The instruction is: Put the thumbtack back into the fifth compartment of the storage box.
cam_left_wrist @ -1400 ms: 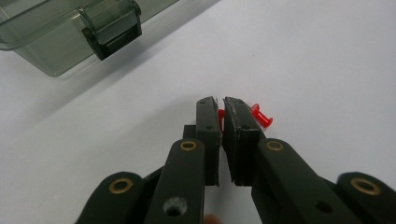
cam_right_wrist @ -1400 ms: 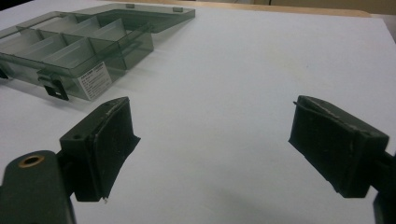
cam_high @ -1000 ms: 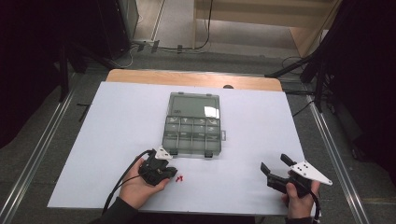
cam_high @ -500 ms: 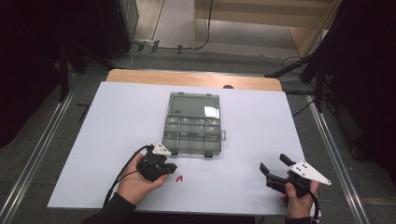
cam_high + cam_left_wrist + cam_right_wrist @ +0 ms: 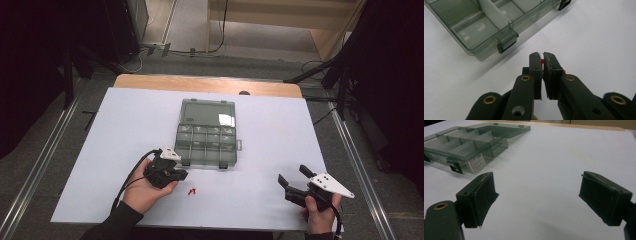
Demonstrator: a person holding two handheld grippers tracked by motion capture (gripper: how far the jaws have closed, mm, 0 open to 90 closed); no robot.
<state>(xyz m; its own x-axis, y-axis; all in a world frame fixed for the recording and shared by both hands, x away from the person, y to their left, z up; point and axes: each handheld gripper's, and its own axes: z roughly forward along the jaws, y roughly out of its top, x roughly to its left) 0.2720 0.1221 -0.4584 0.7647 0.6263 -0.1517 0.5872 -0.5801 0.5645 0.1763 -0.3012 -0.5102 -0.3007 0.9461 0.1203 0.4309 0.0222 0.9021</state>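
Left tongs [image 5: 542, 58]: pressed together on a small red plastic piece [image 5: 541, 60], near the desk's front edge.
Clear grey compartment box [image 5: 206, 145]: mid-desk, lid open.
Right tongs [image 5: 292, 178]: spread, idle, front right corner.
Next: we judge the piece goes into a compartment.

Open organizer box [image 5: 206, 134] blocks mid-table; sides free.

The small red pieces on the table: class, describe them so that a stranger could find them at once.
Start at the white table and find the open grey compartment box at its middle. Come toward the person's side, just off the box's near edge, beside the left gripper. There lie the small red pieces, the sole bright red specks on the white surface.
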